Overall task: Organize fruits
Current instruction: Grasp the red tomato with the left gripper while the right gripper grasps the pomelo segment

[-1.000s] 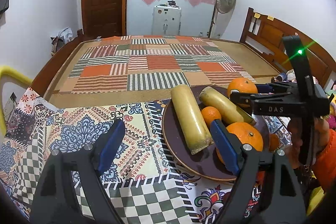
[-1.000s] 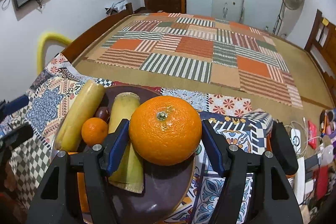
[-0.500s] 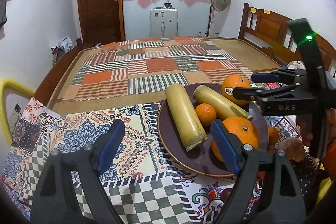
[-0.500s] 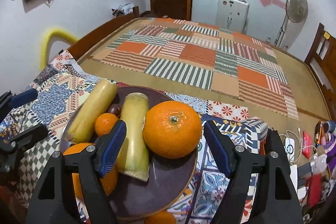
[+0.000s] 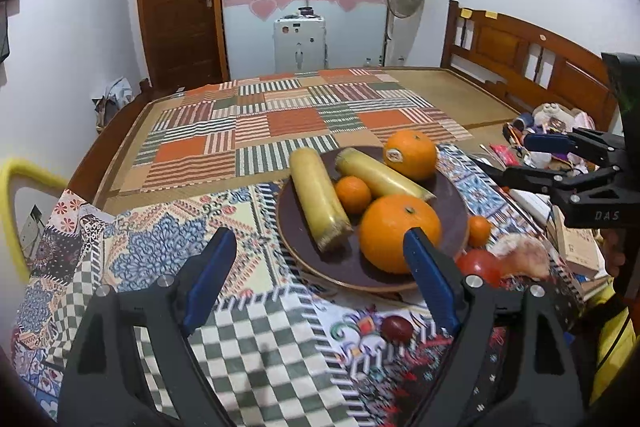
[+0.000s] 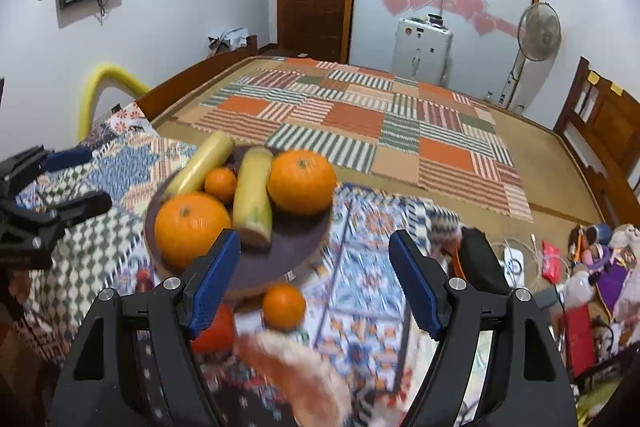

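In the left wrist view, the left gripper [image 5: 316, 271] hovers over a patchwork cloth [image 5: 160, 235] spread on the bed, its blue jaws spread wide with nothing between them. To the right of the cloth's bare part sits a dark round plate [image 5: 452, 203]. On the plate, from left to right, lie a thick yellow stalk piece [image 5: 318, 199], a small tangerine [image 5: 353, 194], a second, slimmer stalk piece [image 5: 380, 174], and two large oranges: a near orange [image 5: 394, 227] at the plate's front edge and a far orange [image 5: 410, 155] at its back rim. Just off the plate's right rim a second small tangerine [image 5: 479, 230] rests on the cloth, with a red fruit [image 5: 478, 266] in front of it and a small dark fruit [image 5: 396, 329] nearer the camera. At the far right, the right gripper [image 5: 540, 163] shows side-on, apart from the plate.

In the right wrist view, which is blurred, the left gripper appears at the left edge, then the plate with its fruit. The right gripper [image 6: 316, 283] has just been opening its jaws, and they stand apart around no fruit; the far orange [image 6: 302, 182] sits free on the plate beyond them. Below the plate, the loose tangerine [image 6: 283, 306] lies on the cloth between the jaws in the picture, untouched.
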Demonstrator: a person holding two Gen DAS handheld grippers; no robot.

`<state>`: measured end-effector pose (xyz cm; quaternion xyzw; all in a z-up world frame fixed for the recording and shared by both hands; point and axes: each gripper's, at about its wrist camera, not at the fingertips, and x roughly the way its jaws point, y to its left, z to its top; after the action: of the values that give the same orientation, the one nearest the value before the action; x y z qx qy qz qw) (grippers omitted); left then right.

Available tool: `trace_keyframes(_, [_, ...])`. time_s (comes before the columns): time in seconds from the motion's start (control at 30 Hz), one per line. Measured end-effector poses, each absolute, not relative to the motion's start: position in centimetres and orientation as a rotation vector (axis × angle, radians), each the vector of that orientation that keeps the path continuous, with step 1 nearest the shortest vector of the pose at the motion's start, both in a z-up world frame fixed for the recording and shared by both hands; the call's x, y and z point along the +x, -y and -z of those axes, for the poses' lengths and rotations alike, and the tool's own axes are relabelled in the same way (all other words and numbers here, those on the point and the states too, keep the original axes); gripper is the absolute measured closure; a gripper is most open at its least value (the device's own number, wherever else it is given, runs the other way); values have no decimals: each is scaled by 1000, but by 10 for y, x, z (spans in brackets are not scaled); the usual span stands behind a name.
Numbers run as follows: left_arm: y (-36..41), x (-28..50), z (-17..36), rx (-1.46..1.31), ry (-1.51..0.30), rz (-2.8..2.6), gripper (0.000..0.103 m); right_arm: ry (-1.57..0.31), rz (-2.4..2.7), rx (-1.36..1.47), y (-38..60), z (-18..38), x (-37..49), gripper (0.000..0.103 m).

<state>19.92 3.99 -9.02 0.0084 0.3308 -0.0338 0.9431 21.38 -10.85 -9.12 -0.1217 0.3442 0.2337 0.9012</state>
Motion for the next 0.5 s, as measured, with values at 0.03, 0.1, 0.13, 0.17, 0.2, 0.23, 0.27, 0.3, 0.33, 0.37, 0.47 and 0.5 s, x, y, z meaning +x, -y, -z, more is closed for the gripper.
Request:
trace_keyframes(0.03, [-37, 197, 91, 21, -676, 70, 17, -718, -479, -254, 111, 95, 210, 29])
trace_keyframes(0.1, [-29, 191, 94, 28, -683, 84, 17, -739, -477, -260, 117, 104, 202, 28])
trace_keyframes(0.13, [-25, 188, 97, 31, -688, 96, 17, -750, -476, -264, 119, 111, 199, 28])
trace_keyframes(0.17, [-22, 186, 98, 31, -691, 107, 17, -761, -476, -264, 123, 115, 197, 28])
trace_keyframes(0.2, [-19, 183, 100, 29, -692, 115, 17, -774, -477, -264, 125, 121, 195, 28])
trace_keyframes(0.23, [-17, 181, 102, 26, -692, 120, 17, -785, -478, -263, 127, 126, 194, 28])
trace_keyframes(0.27, [-13, 179, 105, 17, -693, 125, 17, -800, -475, -266, 128, 134, 192, 28])
trace_keyframes(0.3, [-11, 178, 107, 8, -694, 135, 17, -807, -470, -269, 129, 139, 191, 28])
trace_keyframes(0.33, [-10, 177, 108, 1, -697, 144, 17, -814, -465, -272, 131, 143, 191, 28])
trace_keyframes(0.37, [-8, 176, 110, -6, -702, 156, 17, -821, -462, -273, 132, 148, 192, 28])
trace_keyframes(0.47, [-1, 176, 118, -13, -716, 177, 17, -837, -452, -253, 139, 156, 197, 28])
trace_keyframes(0.5, [1, 177, 120, -10, -721, 183, 17, -838, -458, -242, 140, 157, 197, 28])
